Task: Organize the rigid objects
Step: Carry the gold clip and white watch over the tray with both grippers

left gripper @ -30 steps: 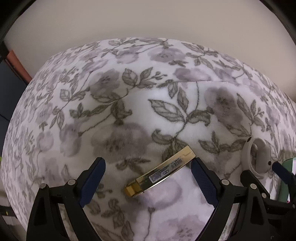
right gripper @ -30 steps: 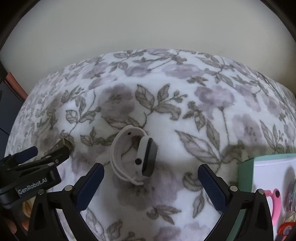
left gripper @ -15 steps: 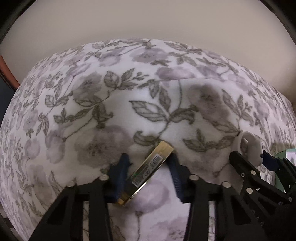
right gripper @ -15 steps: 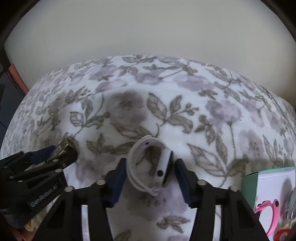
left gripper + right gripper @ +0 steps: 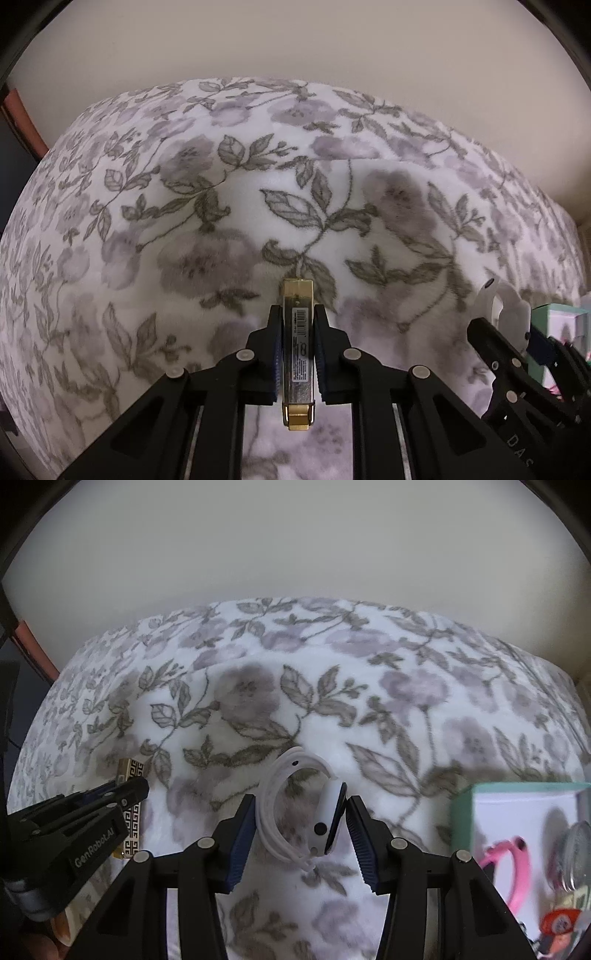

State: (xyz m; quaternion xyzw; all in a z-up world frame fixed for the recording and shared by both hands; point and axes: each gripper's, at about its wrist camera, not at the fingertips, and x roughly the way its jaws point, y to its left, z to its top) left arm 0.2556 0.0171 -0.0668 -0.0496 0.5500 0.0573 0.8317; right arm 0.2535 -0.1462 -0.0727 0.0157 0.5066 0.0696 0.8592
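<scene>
Now both tongs [image 5: 297, 350] clamped, lifted.

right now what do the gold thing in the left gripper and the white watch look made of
Gold case: looks like shiny metal or metallised plastic, going by its mirror-like gold ends; a printed barcode label runs along the edge and a black key pattern covers its face. White watch: the band looks like matte, soft silicone, looped in smooth curves, with a glossy dark screen, probably glass.

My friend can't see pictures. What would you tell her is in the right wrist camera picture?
The right hand-held gripper squeezes a white smartwatch above a flowery blanket. On the left, the left hand-held gripper grips a gold patterned box. On the right, a green-edged box holds a pink band.
</scene>
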